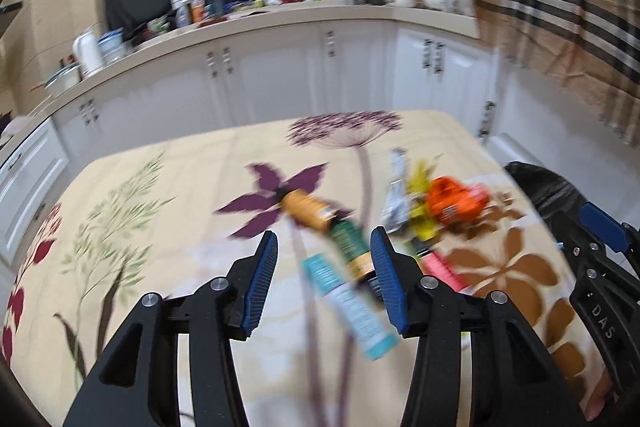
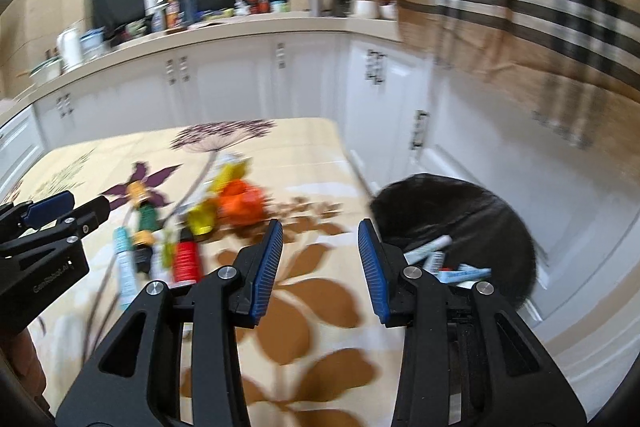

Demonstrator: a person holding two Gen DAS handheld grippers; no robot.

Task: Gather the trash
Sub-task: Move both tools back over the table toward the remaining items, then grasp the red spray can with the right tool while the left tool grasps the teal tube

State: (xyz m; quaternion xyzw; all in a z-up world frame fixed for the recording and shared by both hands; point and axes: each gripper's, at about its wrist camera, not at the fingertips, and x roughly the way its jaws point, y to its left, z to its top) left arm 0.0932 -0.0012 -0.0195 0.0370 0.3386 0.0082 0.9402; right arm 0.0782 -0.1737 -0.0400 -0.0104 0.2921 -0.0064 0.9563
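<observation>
Trash lies in a blurred cluster on the floral tablecloth [image 1: 180, 187]: a teal and white tube [image 1: 348, 311], a green bottle [image 1: 347, 247], an orange bottle [image 1: 306, 213], an orange wrapper [image 1: 456, 205], a yellow wrapper [image 1: 420, 207] and a silvery wrapper [image 1: 396, 191]. My left gripper [image 1: 325, 267] hangs open above the tube and green bottle, touching neither. My right gripper [image 2: 320, 259] is open and empty over the table's right edge, beside the black trash bag [image 2: 452, 215]. The bag holds several tubes [image 2: 436, 255]. A red container [image 2: 186, 259] lies near the cluster.
White kitchen cabinets [image 1: 280, 75] and a cluttered counter [image 1: 240, 15] run behind the table. A striped plaid cloth [image 2: 520, 7] hangs at the right. The trash bag [image 1: 548, 187] stands off the table's right side. The other gripper shows in each view, the right [image 1: 580, 231] and the left [image 2: 80, 205].
</observation>
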